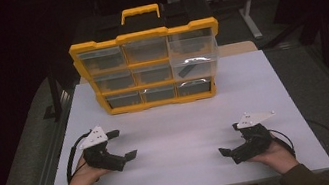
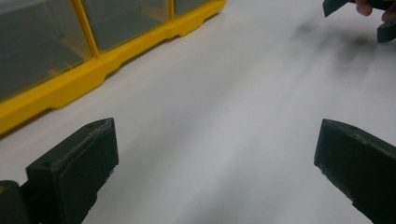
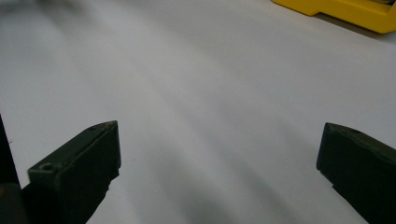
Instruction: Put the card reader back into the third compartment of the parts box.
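A yellow organizer box point(image 1: 148, 67) with clear drawers stands upright at the back of the white table point(image 1: 178, 125); its yellow base point(image 2: 60, 88) runs along the upper left of the left gripper view. The right-hand drawer point(image 1: 195, 59) juts forward with a dark piece point(image 1: 188, 70) inside. My left gripper point(image 1: 123, 143) rests low over the table at front left, jaws wide open point(image 2: 215, 158) with bare table between them. At front right my right gripper point(image 1: 229, 139) is also open point(image 3: 219, 158) and holds nothing. The two grippers point toward each other.
A corner of the organizer point(image 3: 345, 11) shows at the top right of the right gripper view. The other hand's gripper point(image 2: 359, 18) appears far off in the left gripper view. Dark floor and a metal stand point(image 1: 249, 7) lie beyond the table.
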